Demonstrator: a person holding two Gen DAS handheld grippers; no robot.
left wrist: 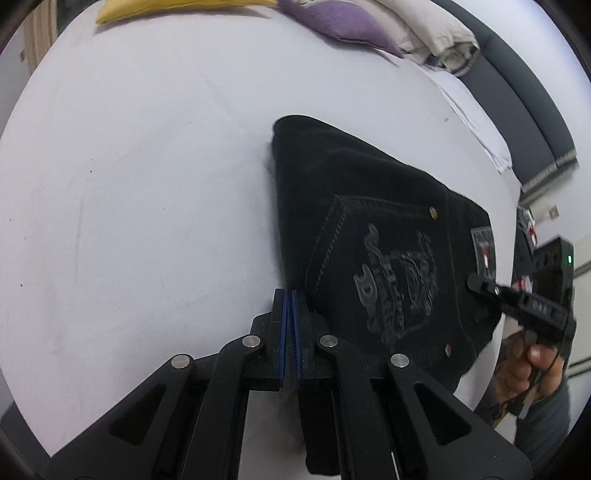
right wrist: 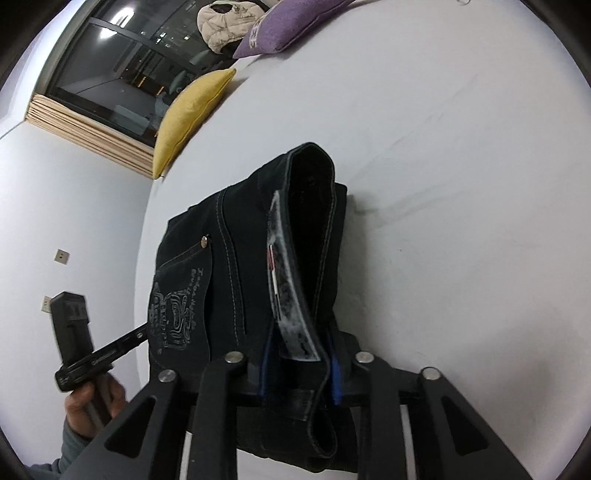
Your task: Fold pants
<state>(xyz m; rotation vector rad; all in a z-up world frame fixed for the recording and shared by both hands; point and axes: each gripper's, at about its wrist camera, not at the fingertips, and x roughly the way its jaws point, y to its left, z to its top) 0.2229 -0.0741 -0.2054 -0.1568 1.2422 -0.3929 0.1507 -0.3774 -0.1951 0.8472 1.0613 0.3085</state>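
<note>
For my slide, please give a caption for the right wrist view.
Right gripper clamps the waistband of black denim pants folded on a white bed sheet.

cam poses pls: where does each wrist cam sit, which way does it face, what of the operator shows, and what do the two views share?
Left wrist: sits behind the left gripper, looking along its shut fingers across the white bed sheet at the black pants; the right gripper and right hand show at the right edge.
Right wrist: sits behind the right gripper, shut on the pants' waistband, facing the window; the left gripper and left hand show lower left.
Shared: pants, sheet, yellow pillow, purple pillow.
</note>
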